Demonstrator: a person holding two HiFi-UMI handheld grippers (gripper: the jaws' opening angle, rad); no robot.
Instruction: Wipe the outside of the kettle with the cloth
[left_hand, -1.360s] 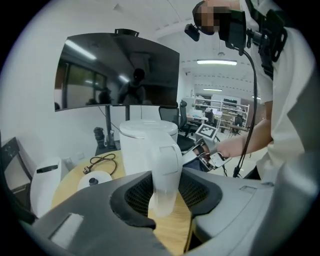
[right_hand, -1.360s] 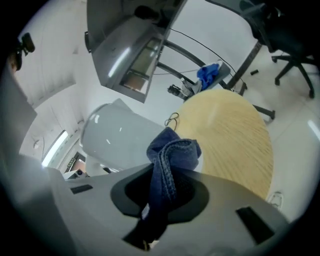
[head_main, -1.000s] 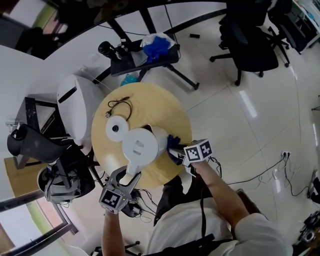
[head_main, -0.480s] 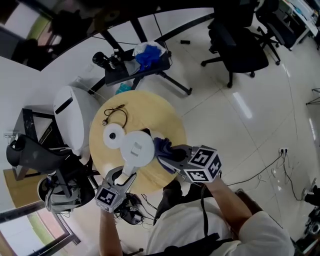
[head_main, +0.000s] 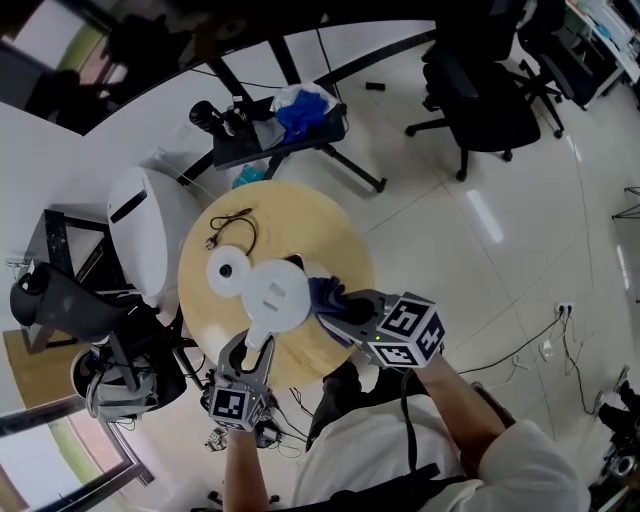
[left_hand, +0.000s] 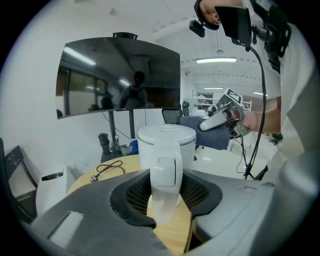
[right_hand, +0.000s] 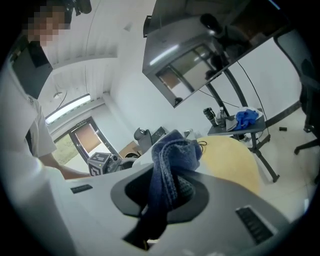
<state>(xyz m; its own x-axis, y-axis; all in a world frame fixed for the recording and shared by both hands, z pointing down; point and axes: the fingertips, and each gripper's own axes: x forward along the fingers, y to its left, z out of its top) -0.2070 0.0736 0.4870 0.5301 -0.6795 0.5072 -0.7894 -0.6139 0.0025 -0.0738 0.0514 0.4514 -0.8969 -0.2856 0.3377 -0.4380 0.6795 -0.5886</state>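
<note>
Low in the frame, my left gripper (head_main: 252, 352) is clamped on the handle (head_main: 262, 336) of the white kettle (head_main: 276, 294). My right gripper (head_main: 348, 310) pinches the blue cloth (head_main: 326, 294) just right of it, mid-frame over the round table (head_main: 310, 225).

The kettle (head_main: 272, 297) is over the table (head_main: 330, 225), straight ahead of your left gripper (head_main: 252, 350), with its handle (left_hand: 165, 175) clasped between that gripper's jaws. Beyond the kettle and slightly left lies its base (head_main: 227, 270), and the cord (head_main: 232, 222) lies farther out. To the kettle's right, your right gripper (head_main: 345, 312) clasps the cloth (head_main: 325, 293), just beside the kettle's wall.
</note>
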